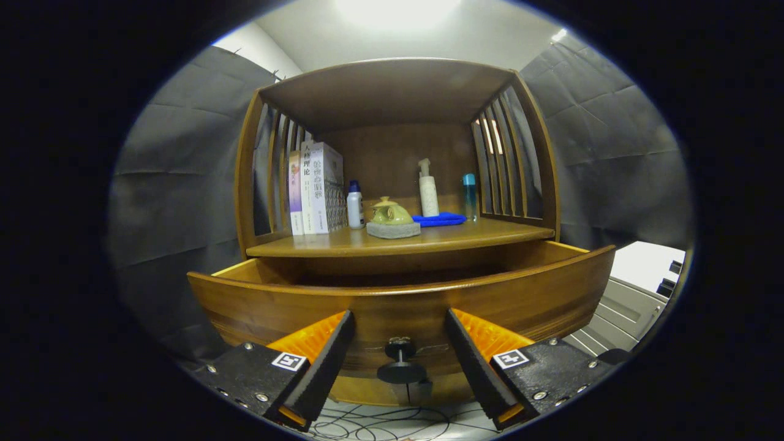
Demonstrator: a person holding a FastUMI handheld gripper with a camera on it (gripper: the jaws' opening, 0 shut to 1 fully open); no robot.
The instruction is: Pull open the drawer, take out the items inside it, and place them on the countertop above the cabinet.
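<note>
Brown wooden drawer (398, 306) is pulled out, its dark round knob (401, 364) between the claw (398, 355) fingers, untouched. Claw released. Risk: contents hidden behind front edge, so a blind reach could hit it.

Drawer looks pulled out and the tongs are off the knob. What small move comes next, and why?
Probably lift the tongs up above the drawer front and tip forward to look inside. They stand open with the knob loose between them, the drawer is already out, and its front hides whatever lies inside.
</note>
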